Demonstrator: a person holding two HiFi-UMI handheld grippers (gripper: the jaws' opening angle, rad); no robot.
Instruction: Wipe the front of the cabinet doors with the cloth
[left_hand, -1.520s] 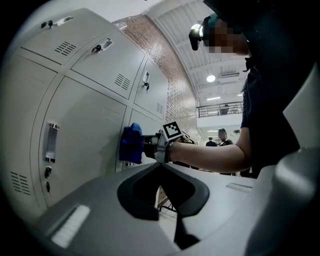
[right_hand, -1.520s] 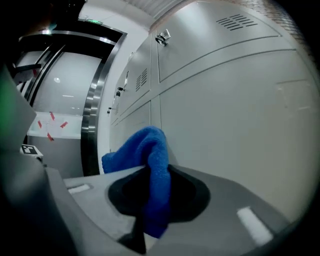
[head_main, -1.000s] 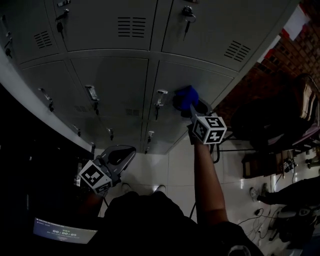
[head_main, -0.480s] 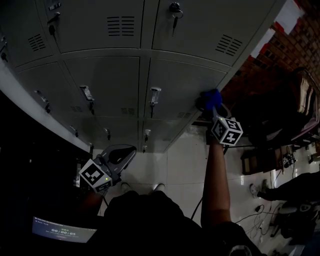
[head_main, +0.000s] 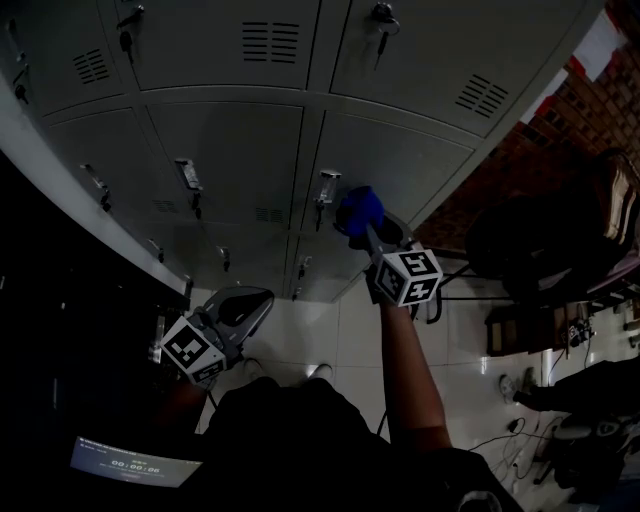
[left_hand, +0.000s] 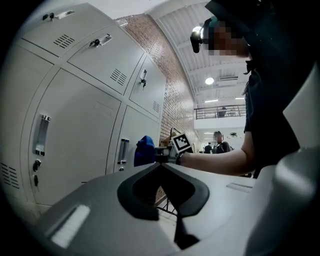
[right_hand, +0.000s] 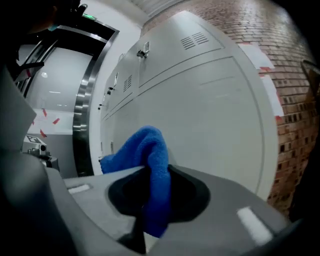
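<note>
A blue cloth (head_main: 358, 211) is pressed on the front of a grey locker door (head_main: 400, 165), close to that door's handle (head_main: 326, 187). My right gripper (head_main: 366, 228) is shut on the cloth (right_hand: 150, 165), which bulges out ahead of the jaws against the door (right_hand: 210, 125). My left gripper (head_main: 242, 305) hangs low at the left, away from the cabinet, jaws closed with nothing in them. In the left gripper view the cloth (left_hand: 144, 150) and the right gripper's marker cube (left_hand: 182, 143) show beside the lower door (left_hand: 135, 140).
The cabinet is a bank of grey locker doors (head_main: 225, 160) with handles and hanging keys (head_main: 380, 25). A brick wall (head_main: 575, 100) stands to the right, with dark furniture (head_main: 560, 250) in front of it. White floor tiles (head_main: 340, 330) lie below. A screen (head_main: 125, 460) glows at lower left.
The right gripper swept the cloth right to the door's edge, then back left to beside the handle. The left gripper has stayed put.
</note>
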